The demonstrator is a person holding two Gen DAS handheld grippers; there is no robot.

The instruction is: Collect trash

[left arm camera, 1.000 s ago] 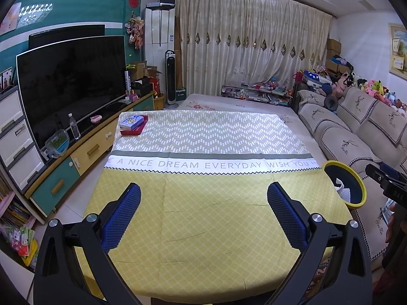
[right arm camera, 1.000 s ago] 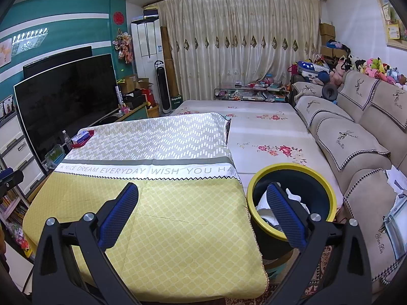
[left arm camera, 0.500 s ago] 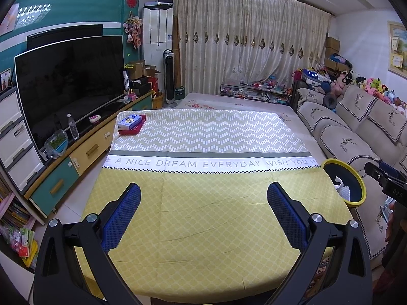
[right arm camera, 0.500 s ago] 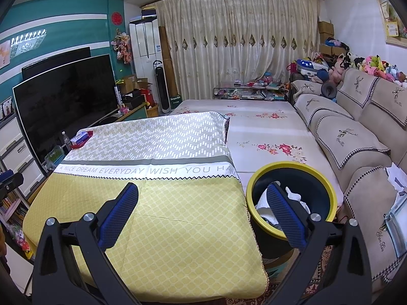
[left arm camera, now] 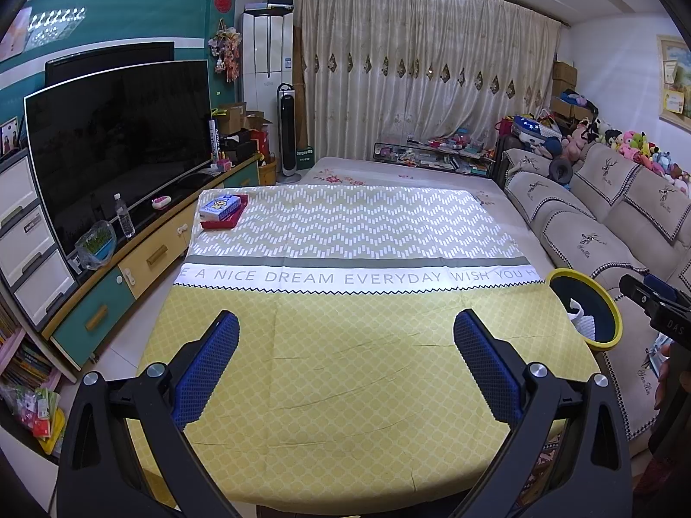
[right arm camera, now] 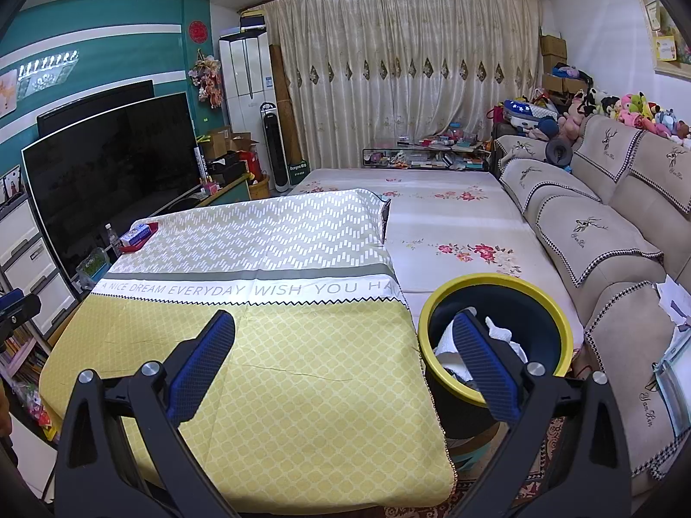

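Observation:
A yellow-rimmed dark bin [right arm camera: 496,289] stands on the floor at the table's right side and holds crumpled white paper [right arm camera: 501,334]. It also shows in the left wrist view [left arm camera: 604,302]. My right gripper [right arm camera: 343,336] is open and empty, held above the table's near right corner, its right finger in front of the bin. My left gripper [left arm camera: 345,336] is open and empty above the near edge of the yellow tablecloth [left arm camera: 345,367]. No loose trash shows on the cloth.
A tissue box on a red tray [left arm camera: 222,211] sits at the table's far left corner. A TV [left arm camera: 116,146] and cabinet run along the left. A sofa [right arm camera: 596,241] lines the right, with a floral mat [right arm camera: 453,233] beside the table.
Both views have shifted very slightly; the grippers stay open and empty above the table's near edge. Nothing on the table has moved.

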